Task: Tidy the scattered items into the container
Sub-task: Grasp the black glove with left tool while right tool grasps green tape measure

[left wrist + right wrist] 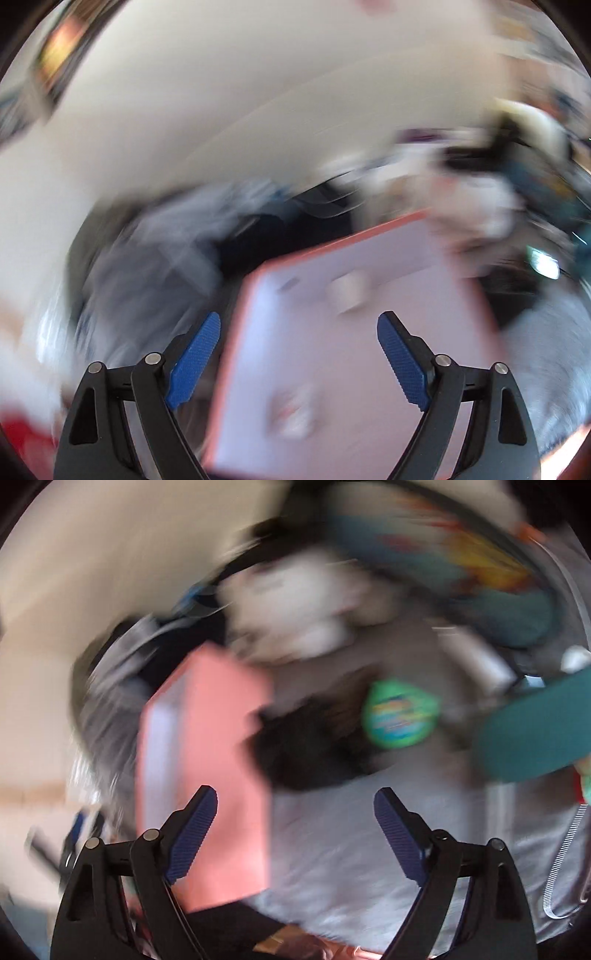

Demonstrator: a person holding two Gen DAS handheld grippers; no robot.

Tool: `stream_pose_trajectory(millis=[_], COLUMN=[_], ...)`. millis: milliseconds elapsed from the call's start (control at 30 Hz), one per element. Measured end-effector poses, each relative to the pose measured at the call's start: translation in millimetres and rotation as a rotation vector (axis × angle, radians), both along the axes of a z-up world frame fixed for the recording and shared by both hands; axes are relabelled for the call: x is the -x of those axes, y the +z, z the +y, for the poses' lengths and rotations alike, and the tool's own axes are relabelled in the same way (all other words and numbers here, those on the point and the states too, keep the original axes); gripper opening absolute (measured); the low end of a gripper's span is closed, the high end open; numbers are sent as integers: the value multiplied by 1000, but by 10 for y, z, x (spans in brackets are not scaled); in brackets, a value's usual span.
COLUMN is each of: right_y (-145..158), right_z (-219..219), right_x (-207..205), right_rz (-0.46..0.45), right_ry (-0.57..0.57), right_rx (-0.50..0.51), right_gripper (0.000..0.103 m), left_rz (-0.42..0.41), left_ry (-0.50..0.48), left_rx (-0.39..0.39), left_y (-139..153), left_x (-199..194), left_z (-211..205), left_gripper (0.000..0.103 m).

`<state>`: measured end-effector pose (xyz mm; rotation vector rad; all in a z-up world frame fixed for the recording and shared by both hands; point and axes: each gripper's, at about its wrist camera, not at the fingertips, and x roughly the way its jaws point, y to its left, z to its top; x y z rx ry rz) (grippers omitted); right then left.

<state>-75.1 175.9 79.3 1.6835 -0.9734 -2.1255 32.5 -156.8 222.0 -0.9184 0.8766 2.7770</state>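
Both views are heavily motion-blurred. In the left wrist view a salmon-rimmed container with a pale lilac inside lies below my left gripper, which is open and holds nothing. Inside it I make out a small white item, a small grey item and a red-and-white item. In the right wrist view the same container shows its salmon wall at the left. My right gripper is open and empty over grey fabric. A round green item lies ahead to the right, beside a dark furry item.
A white soft shape and a teal patterned cushion lie beyond the green item. A teal object enters from the right. Grey fabric covers the surface. A pale wall fills the upper left wrist view.
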Motion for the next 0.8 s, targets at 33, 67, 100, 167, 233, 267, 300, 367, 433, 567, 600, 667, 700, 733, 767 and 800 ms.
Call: stream_pose_trajectory(millis=[33,67,100,167,233,267,300,367,433,567,600,667,700,733,767,800], right_y=[-129,-269,-467,-640,-702,-723,-749,-814,-831,-760,-724,-527,-358,-216,-101,13], right_z=[95,175,229,194,170,128,90,40,33,177,229,359,440,509,570,653], right_x=[14,36,73,108,248,266,302,397,447,472,454,417,397,378,360,356], right_rz=[-33,-73,-122,-171,-179,-174,-171,-180,-172,-139,-136,-85,-35,6,38,75], right_ry=[-25,-40,-52,-61,-67,-72,-74,-66,-79,-115,-134,-166,-178,-186,-194,-207], right_rx=[12,24,35,29,-26,-30,-19,-29,-39,-21,0,38,47,54,63,83], right_gripper=[81,79,75,72,72,72,72,72,67,57,57,56,56,56,56,56], left_rz=[-27,-52,-72,-141,-194,-234,-254,-249,-255,-345,-375,-445,-474,-509,-536,-547], left_ry=[-87,-173,-259,-381,-478,-502,-514,-497,-428,-364,-369,-403,-398,-388,-379,-374], left_rx=[63,144,228,397,503,546,583,601,549,389,389,412,419,432,443,450], left_y=[-110,-270,-463,-932,-1291,-1454,-1558,-1587,-1506,-1297,-1345,-1495,-1587,-1701,-1811,-1903], left_x=[-13,-39,-78,-111,-157,-148,-119,6,230,526,554,646,709,738,766,784], left_z=[317,643,948,1414,1725,1843,1934,2044,2090,2202,2228,2246,2219,2238,2261,2287], left_gripper=[89,89,89,89,89,89,89,89,89,89,89,89,90,90,91,93])
